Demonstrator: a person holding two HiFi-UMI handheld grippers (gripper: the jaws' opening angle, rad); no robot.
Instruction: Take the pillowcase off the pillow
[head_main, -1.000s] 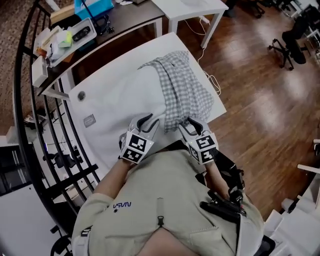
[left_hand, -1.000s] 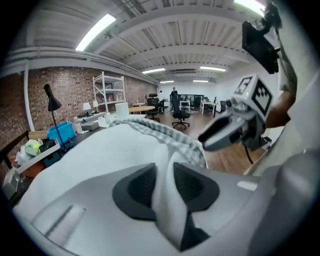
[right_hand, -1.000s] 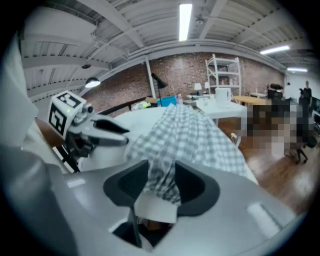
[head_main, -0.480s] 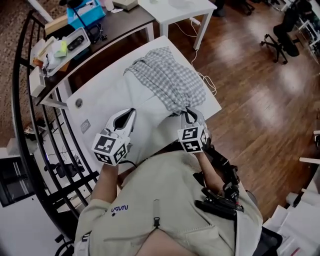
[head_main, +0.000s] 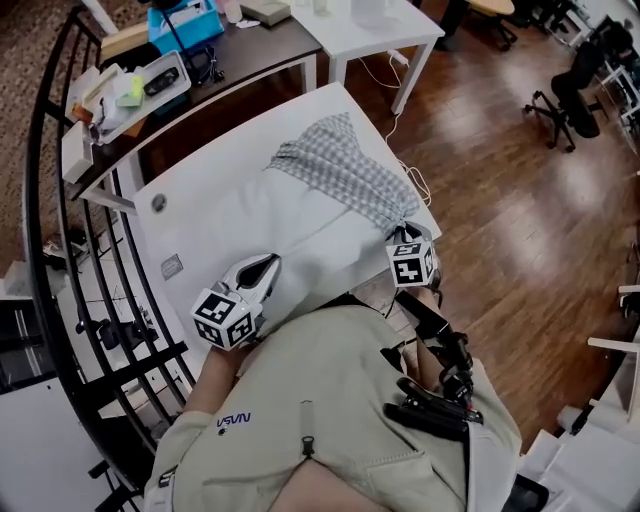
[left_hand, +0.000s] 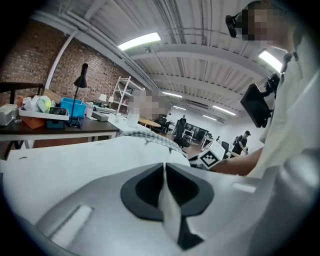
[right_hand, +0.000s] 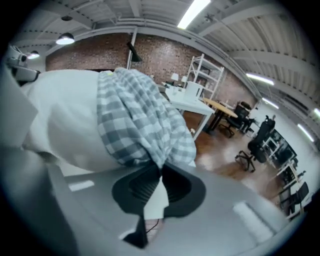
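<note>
We see the pillow (head_main: 270, 215) lying across the white table (head_main: 200, 160), its near end at the person's body. The checked pillowcase (head_main: 345, 175) covers only the far, right-hand part of the pillow and is bunched in folds that run down to the table's right edge.

The left claw (head_main: 265, 268) sits at the pillow's near left corner and is clenched on a fold of the white pillow cloth. The right claw (head_main: 404, 236) is at the table's right edge, where the pillowcase narrows to a gathered tip. Its jaws have just been closing with that checked cloth between them, and they now pinch it. The two claws are well apart, with bare white pillow between them.

From the head view we get the layout, but not the grips themselves (the marker cubes cover much of each claw). The left gripper view shows the left claw (left_hand: 164, 167) with its pads together on a thin white fold. Beyond it is the pillow (left_hand: 100, 160), with the pillowcase (left_hand: 150, 138) as a narrow checked strip and the other claw's marker cube (left_hand: 212, 154) behind. The right gripper view shows the right claw (right_hand: 160, 172) gripping the checked pillowcase (right_hand: 135, 115) right at its pads. The white pillow (right_hand: 65, 115) bulges to the left, and wooden floor (right_hand: 220, 160) lies to the right.
</note>
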